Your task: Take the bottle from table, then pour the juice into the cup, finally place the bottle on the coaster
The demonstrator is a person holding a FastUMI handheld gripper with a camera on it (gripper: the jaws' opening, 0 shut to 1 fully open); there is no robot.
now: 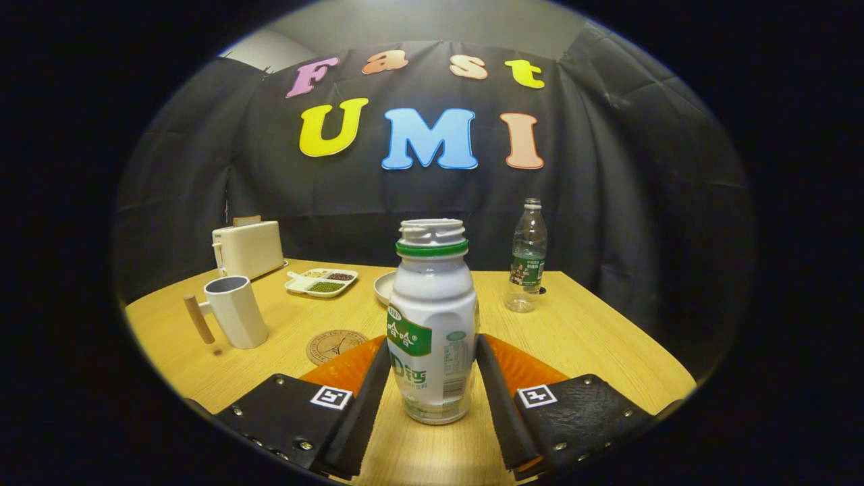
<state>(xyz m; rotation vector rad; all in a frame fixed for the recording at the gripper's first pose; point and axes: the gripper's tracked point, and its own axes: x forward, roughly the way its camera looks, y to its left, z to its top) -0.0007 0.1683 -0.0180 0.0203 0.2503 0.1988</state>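
Observation:
A white juice bottle [432,324] with a green label and a green neck ring stands upright, its cap off. It sits between the two fingers of my gripper [433,341], and both fingers press on its sides. Its base is low over the wooden table [594,337]; I cannot tell whether it touches. A white faceted cup [234,312] with a wooden handle stands ahead to the left. A round brown coaster [335,345] lies on the table between the cup and the left finger.
A cream toaster [248,248] stands at the far left by the wall. A divided dish [322,281] and a white plate [385,287] lie beyond the bottle. A clear water bottle [528,260] stands far right.

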